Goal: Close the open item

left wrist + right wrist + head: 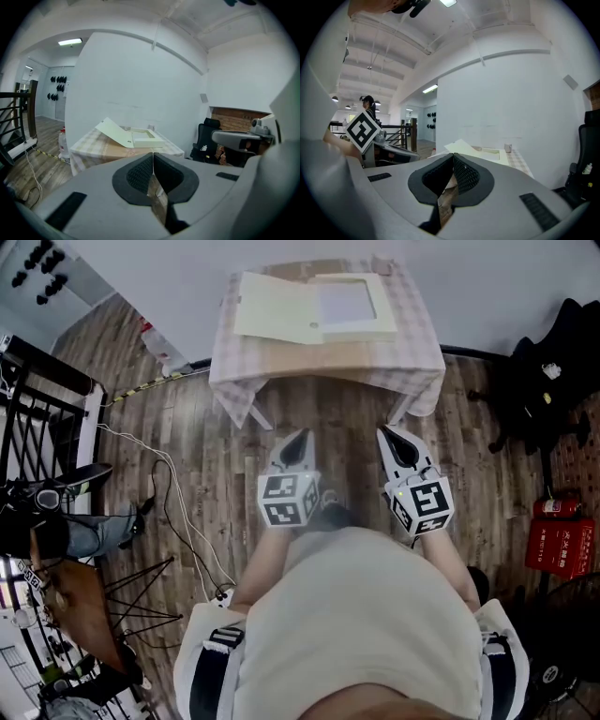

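Note:
An open cream box (352, 307) lies on a small table (319, 357) with a checked cloth against the white wall. Its lid (277, 308) is flung open to the left, and in the left gripper view the lid (115, 132) slopes up beside the tray (147, 137). Both grippers hang well short of the table, over the wooden floor. My left gripper (300, 444) is shut with nothing in it, its pads meeting (153, 161). My right gripper (393, 440) is also shut and empty, the pads touching (453, 164). The box (480, 151) shows beyond them.
A water bottle (161, 345) stands at the table's left. Cables (178, 512) run over the wooden floor. A black railing (42, 413) and clutter sit at far left, a black chair (548, 381) and a red extinguisher (561, 507) at right.

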